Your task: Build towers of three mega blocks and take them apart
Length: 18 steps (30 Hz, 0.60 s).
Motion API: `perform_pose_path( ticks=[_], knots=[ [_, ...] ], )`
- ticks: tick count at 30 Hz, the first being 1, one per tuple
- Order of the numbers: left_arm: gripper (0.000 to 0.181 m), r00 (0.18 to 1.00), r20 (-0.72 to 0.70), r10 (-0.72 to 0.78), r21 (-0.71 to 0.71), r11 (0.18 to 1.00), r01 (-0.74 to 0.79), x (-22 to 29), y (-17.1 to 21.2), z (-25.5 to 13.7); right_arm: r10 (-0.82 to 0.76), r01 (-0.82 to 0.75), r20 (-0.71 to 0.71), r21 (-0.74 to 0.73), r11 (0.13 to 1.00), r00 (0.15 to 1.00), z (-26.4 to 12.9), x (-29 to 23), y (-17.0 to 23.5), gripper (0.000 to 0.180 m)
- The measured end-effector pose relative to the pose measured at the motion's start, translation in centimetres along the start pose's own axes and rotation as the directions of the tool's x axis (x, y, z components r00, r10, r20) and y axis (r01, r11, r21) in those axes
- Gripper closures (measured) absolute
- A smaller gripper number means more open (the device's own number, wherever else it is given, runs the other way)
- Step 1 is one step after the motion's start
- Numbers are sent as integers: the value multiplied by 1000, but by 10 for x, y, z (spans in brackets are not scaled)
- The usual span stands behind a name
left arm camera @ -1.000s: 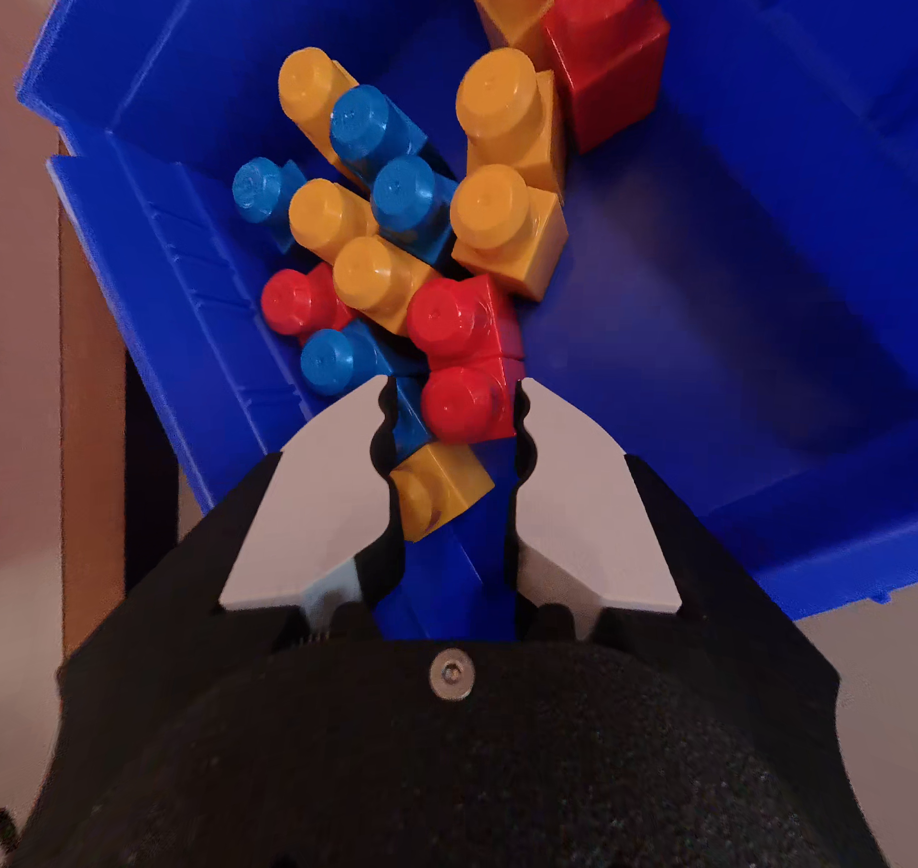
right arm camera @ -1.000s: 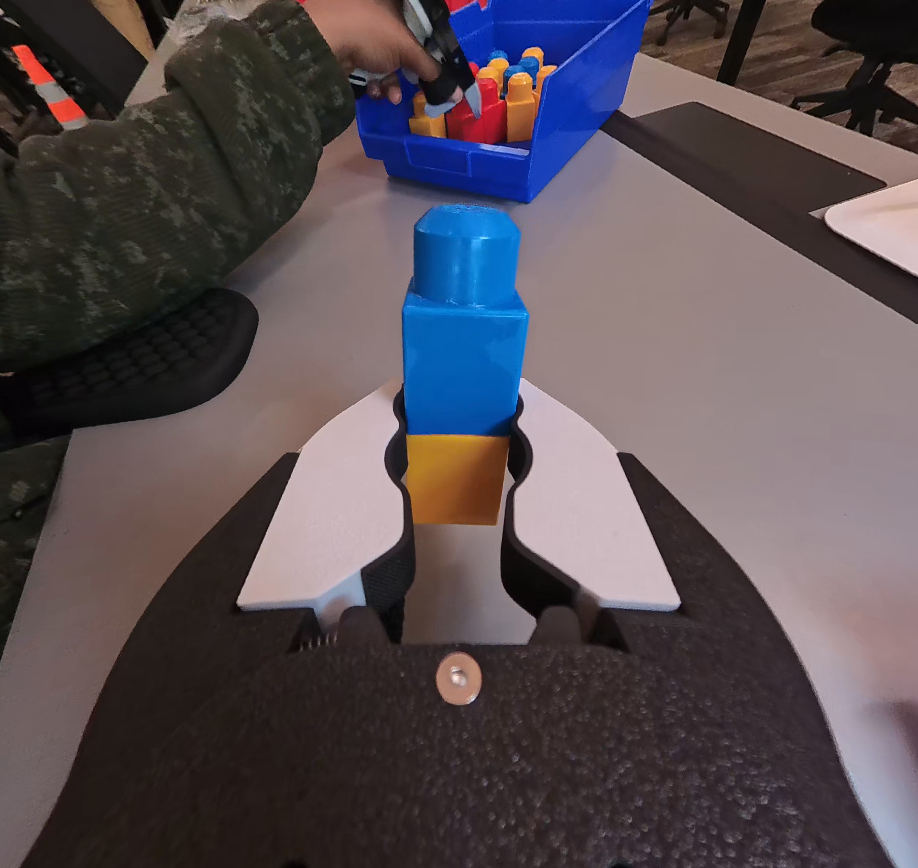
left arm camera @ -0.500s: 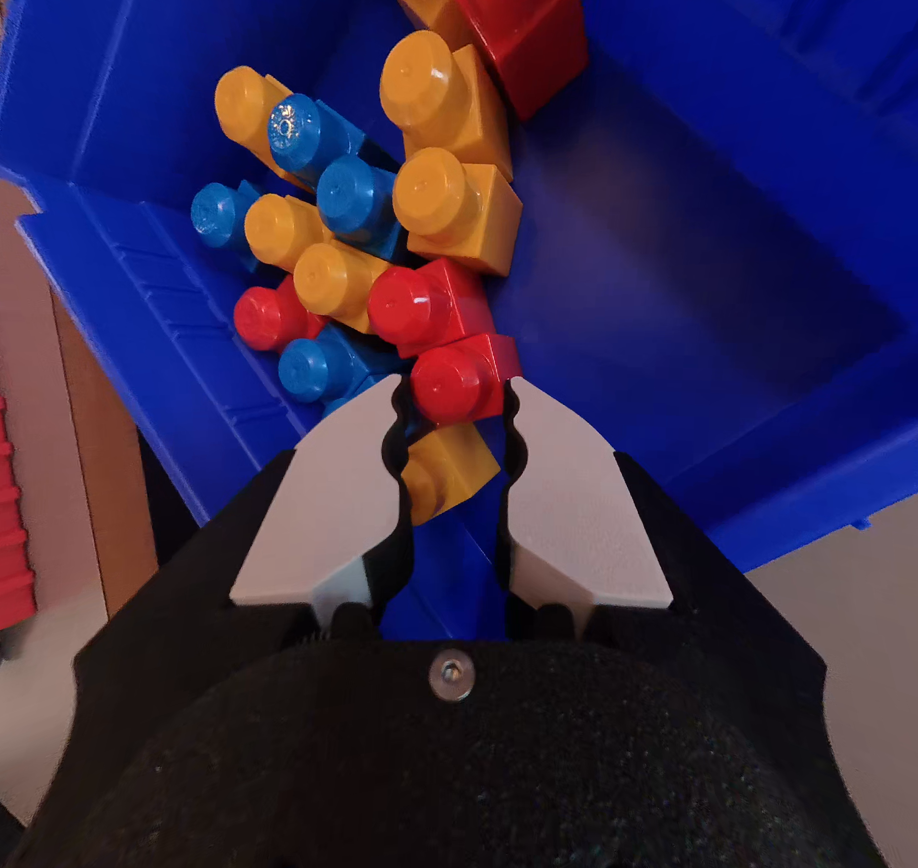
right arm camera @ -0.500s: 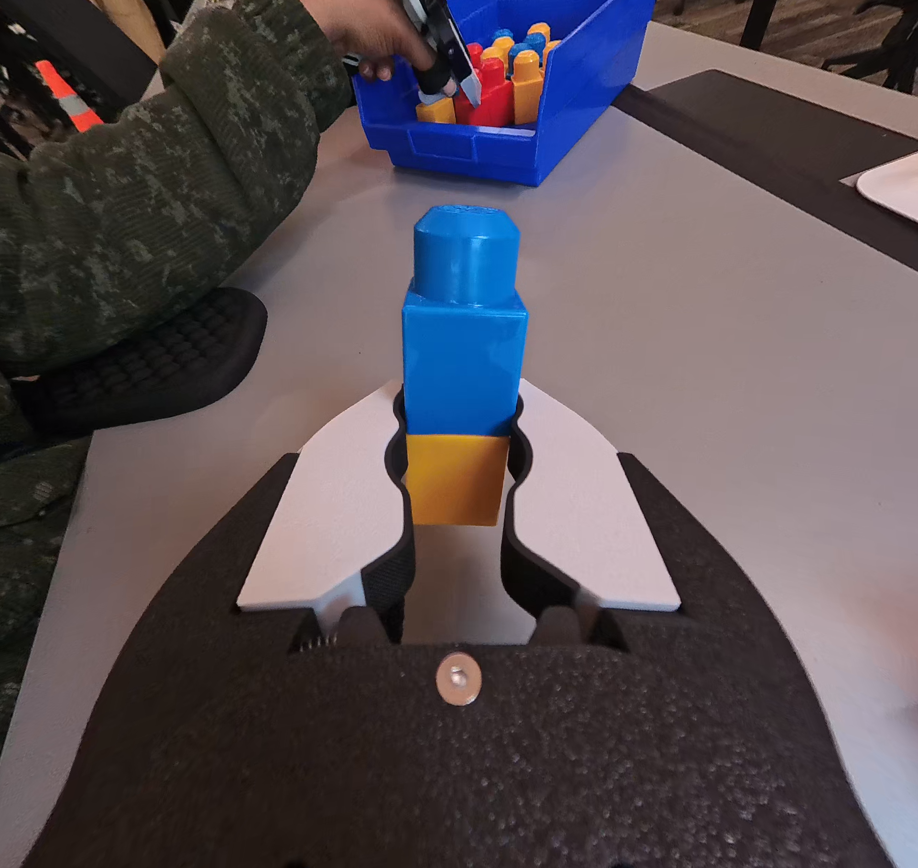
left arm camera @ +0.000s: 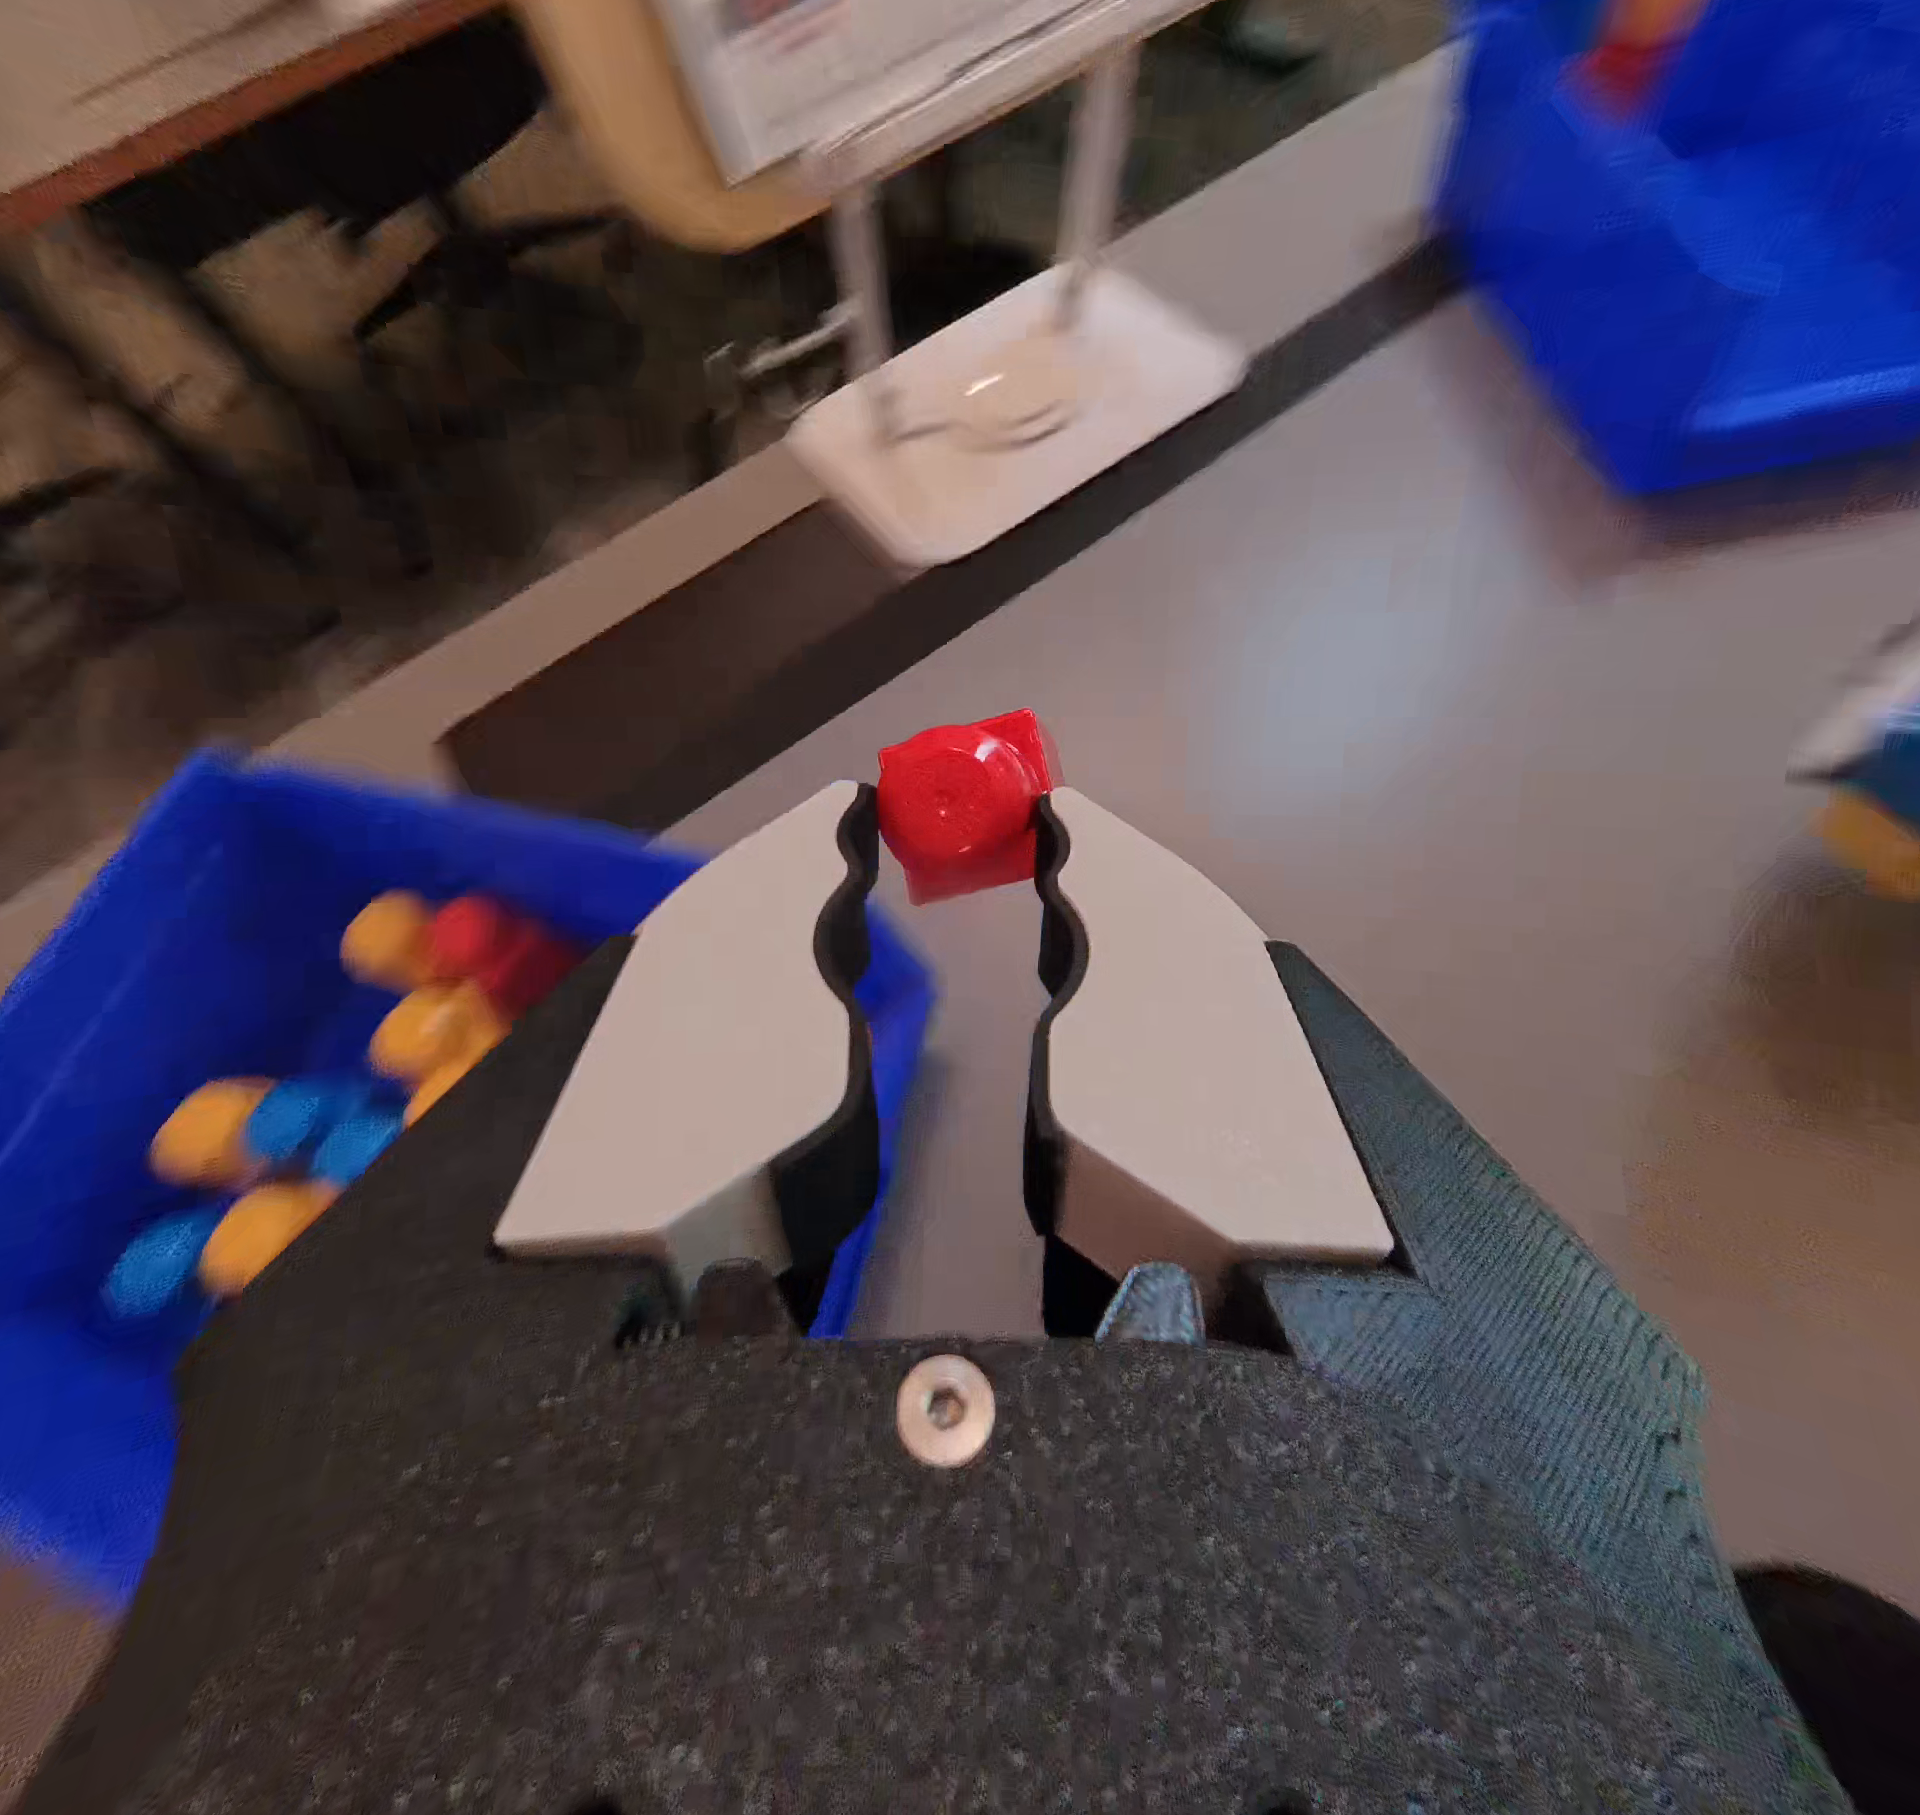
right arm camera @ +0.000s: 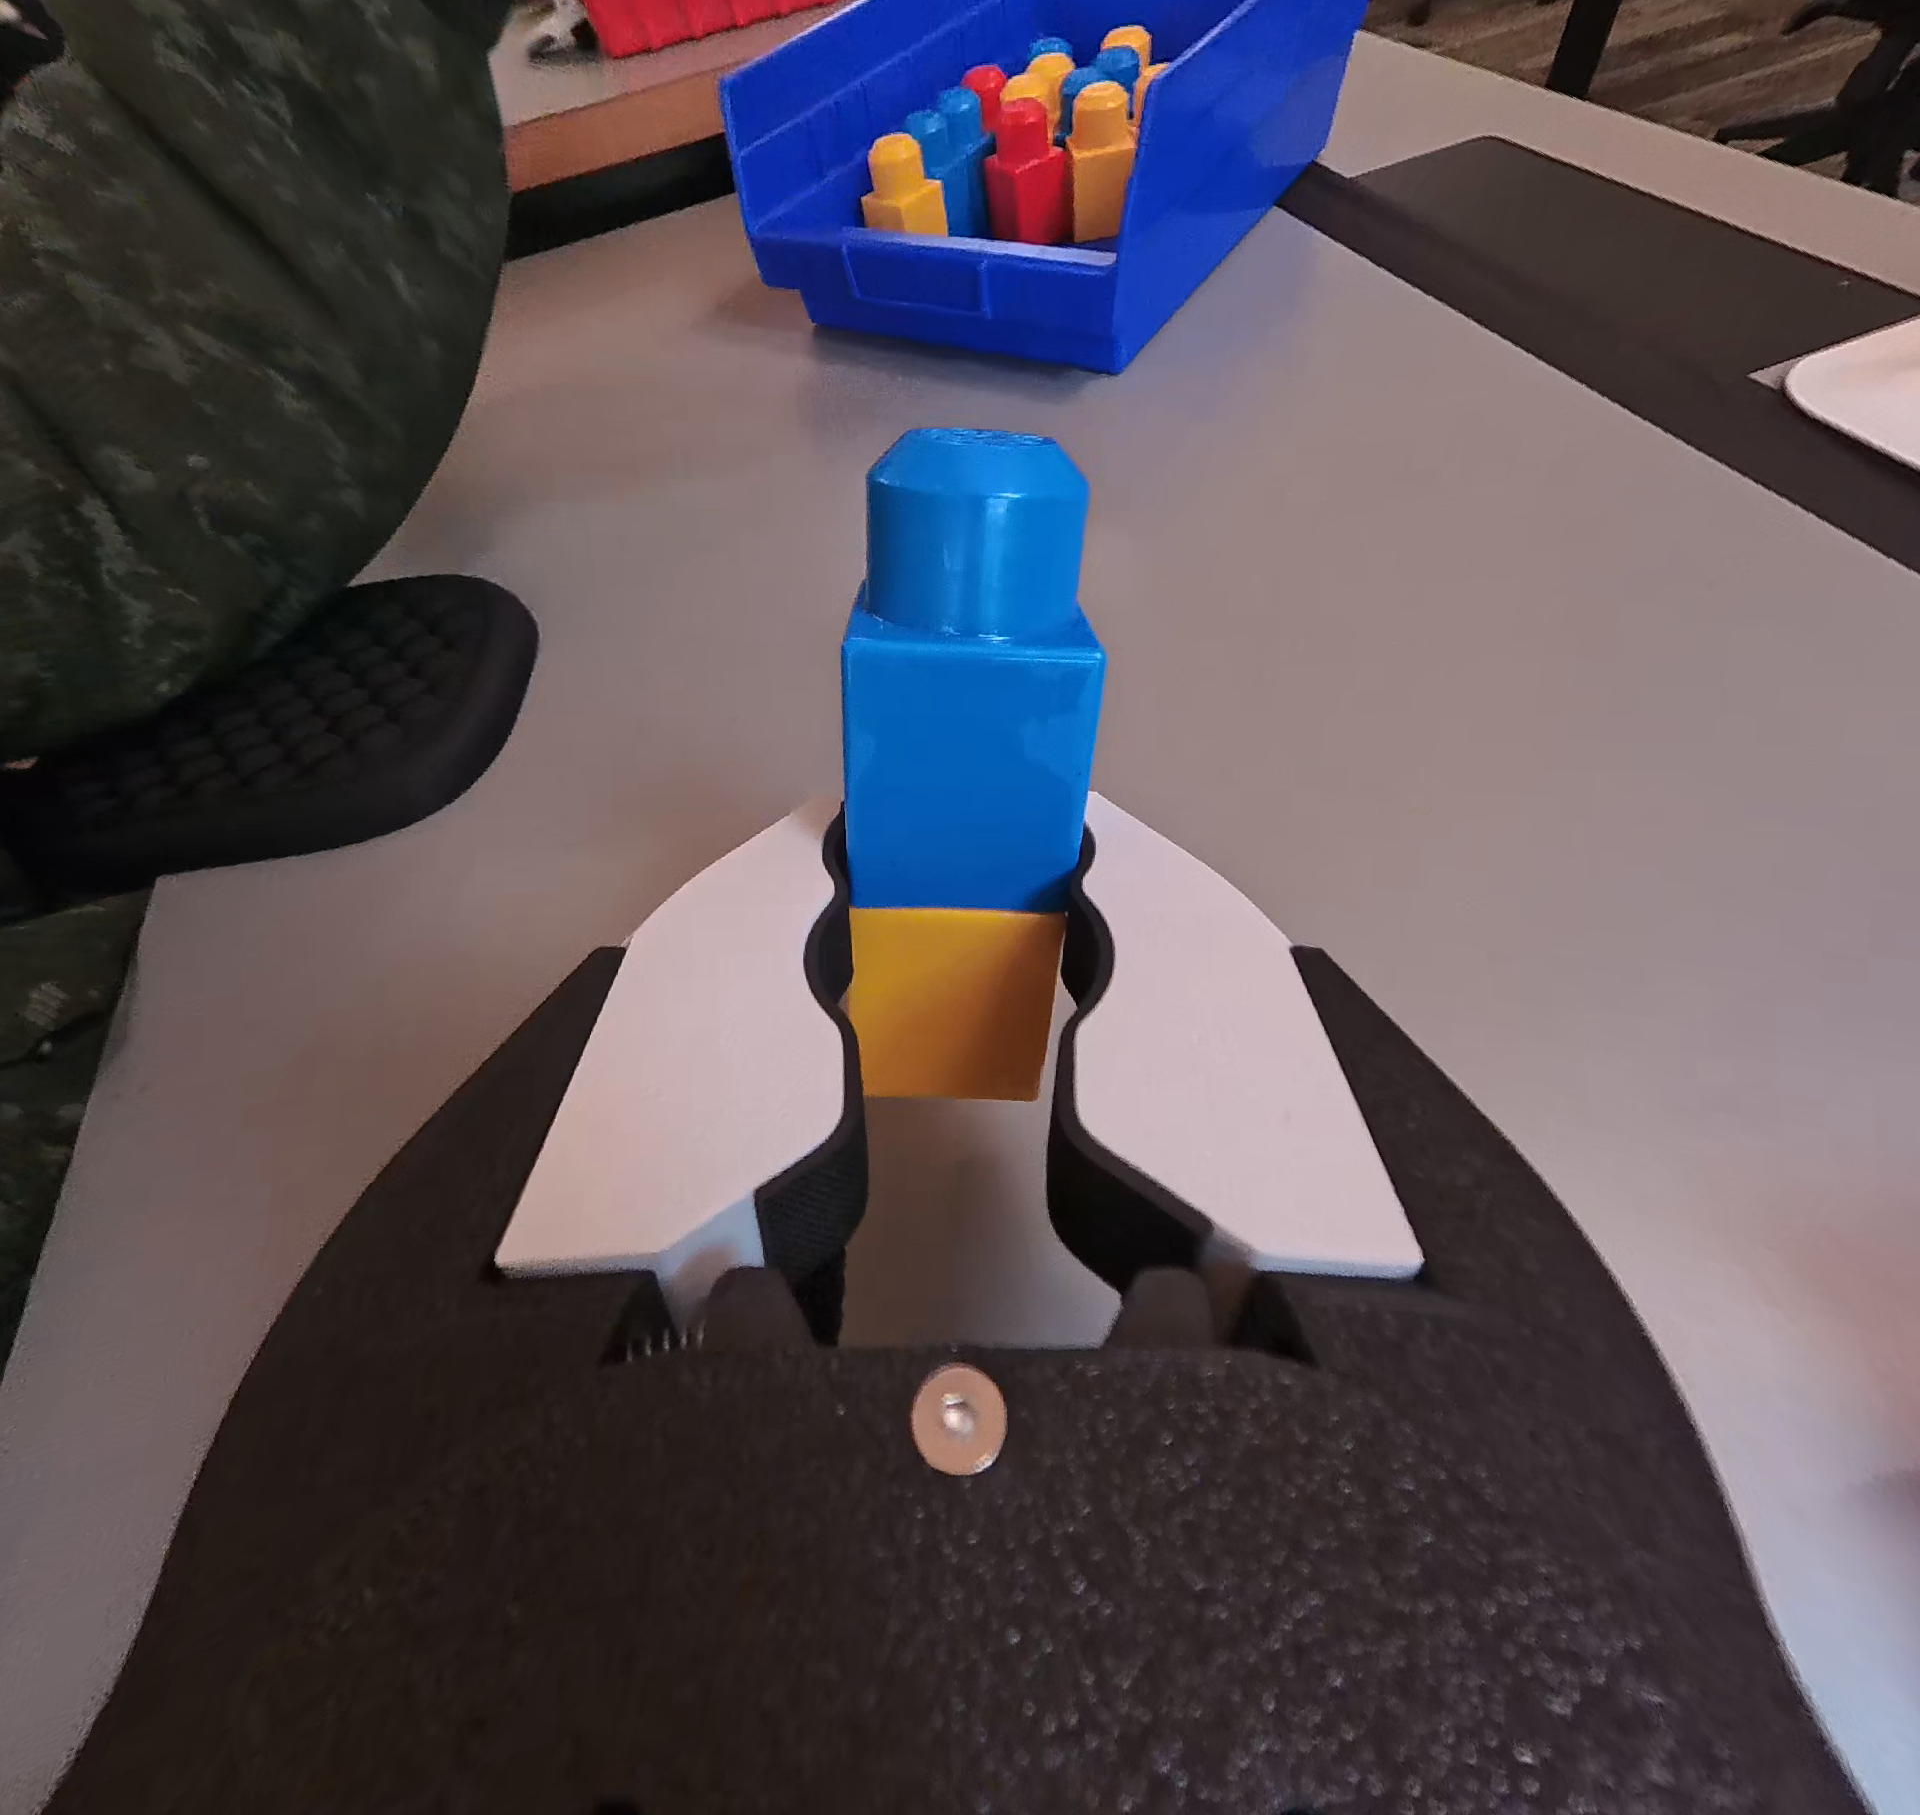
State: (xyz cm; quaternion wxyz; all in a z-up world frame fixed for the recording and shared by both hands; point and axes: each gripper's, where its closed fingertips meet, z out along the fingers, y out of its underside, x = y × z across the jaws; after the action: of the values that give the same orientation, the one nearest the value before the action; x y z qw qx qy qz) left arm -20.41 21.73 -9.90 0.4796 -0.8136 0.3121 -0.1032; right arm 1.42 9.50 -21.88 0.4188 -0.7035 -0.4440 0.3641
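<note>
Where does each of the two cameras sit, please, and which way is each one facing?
Left wrist view: rides on the left claw, looking along its fingers across the grey tabletop; the claw pinches a red plastic block.
Right wrist view: rides on the right claw, facing the blue plastic bin; the claw clamps a blue-on-yellow block stack, and a camouflage sleeve shows.
Shared: that tabletop, a blue bin holding blocks, and probably the stack, blurred at the left view's right edge.

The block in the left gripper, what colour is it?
Red; the left wrist view shows it best.
</note>
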Motion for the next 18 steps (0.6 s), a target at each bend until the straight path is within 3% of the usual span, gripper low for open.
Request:
perform_pose_path(
  ticks=[3, 7, 9, 12, 18],
  knots=[
    [152, 934, -310, 176, 134, 981, -141, 88, -32, -8, -39, 40, 60, -10, 999, 997, 3, -12, 3, 142],
    [152, 702, -609, 369, 223, 929, -295, 184, -29, -15, -90, 99, 182, -41, 994, 979, 6, -38, 8, 143],
    [152, 607, -679, 414, 219, 902, -371, 212, -15, -9, -105, 118, 201, -53, 992, 974, 8, -45, 10, 143],
    [152, 529, -752, 393, 209, 903, -375, 237, -6, -2, -119, 131, 187, -56, 990, 975, 8, -44, 9, 143],
    [152, 501, -780, 376, 237, 917, -320, 247, -9, 5, -103, 106, 175, -7, 994, 979, 4, -40, 2, 143]
  ],
)
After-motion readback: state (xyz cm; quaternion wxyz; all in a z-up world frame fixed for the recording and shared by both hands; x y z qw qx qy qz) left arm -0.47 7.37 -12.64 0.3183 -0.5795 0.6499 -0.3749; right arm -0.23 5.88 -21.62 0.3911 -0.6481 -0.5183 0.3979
